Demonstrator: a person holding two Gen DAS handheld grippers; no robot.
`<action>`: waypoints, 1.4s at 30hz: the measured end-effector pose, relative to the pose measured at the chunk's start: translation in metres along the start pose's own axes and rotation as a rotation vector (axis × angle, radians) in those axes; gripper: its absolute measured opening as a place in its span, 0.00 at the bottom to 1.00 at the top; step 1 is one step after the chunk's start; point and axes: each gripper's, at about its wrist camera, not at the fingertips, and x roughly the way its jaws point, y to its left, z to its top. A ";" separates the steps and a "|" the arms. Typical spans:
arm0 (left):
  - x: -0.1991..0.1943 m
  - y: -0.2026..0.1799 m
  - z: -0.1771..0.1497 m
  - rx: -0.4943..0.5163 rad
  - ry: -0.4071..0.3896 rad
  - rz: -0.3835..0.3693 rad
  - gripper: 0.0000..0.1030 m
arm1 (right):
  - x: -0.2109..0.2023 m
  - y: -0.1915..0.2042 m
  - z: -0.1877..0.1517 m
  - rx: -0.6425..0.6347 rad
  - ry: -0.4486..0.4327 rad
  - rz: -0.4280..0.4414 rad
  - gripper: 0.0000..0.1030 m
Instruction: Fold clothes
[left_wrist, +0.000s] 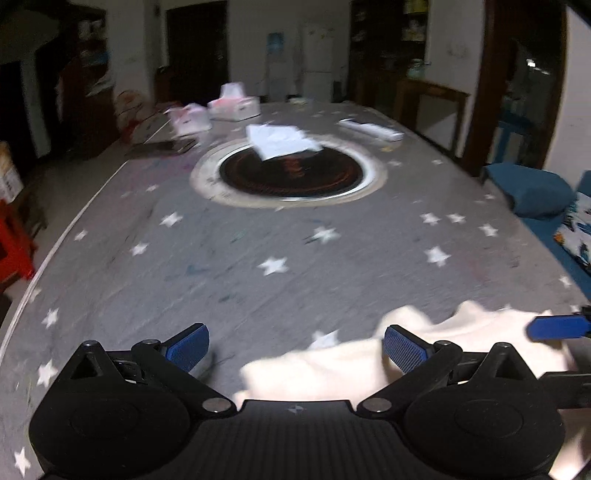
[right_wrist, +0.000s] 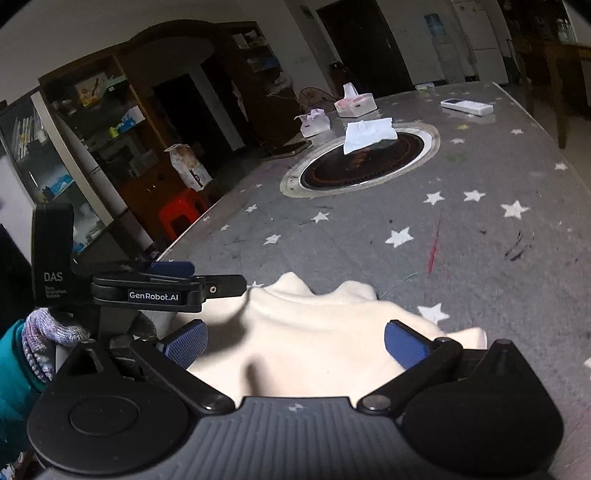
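Note:
A cream garment (left_wrist: 332, 369) lies bunched at the near edge of the grey star-patterned tablecloth (left_wrist: 258, 240). My left gripper (left_wrist: 295, 350) is open, its right finger over the garment's left part, its left finger over bare cloth. The right gripper's blue fingertip (left_wrist: 557, 326) shows at the right edge. In the right wrist view the garment (right_wrist: 314, 332) lies between and below the open fingers of my right gripper (right_wrist: 295, 347). The left gripper (right_wrist: 166, 286) shows side-on at the garment's left edge.
A round black hotplate (left_wrist: 291, 173) with a white cloth (left_wrist: 280, 140) on its far rim sits mid-table. Tissue boxes (left_wrist: 232, 103) and a remote (left_wrist: 373, 129) lie beyond. A red stool (right_wrist: 181, 214) stands left of the table, blue cushions (left_wrist: 532, 188) on the right.

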 end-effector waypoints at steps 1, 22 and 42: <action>0.002 -0.004 0.001 0.008 0.004 -0.012 0.99 | 0.000 0.000 0.001 -0.003 0.002 -0.001 1.00; 0.032 -0.046 0.007 0.137 0.049 -0.082 0.98 | -0.001 -0.007 -0.007 0.014 0.019 0.038 1.00; 0.044 -0.056 0.010 0.154 0.060 -0.042 0.98 | -0.011 -0.006 -0.007 0.020 0.002 0.053 1.00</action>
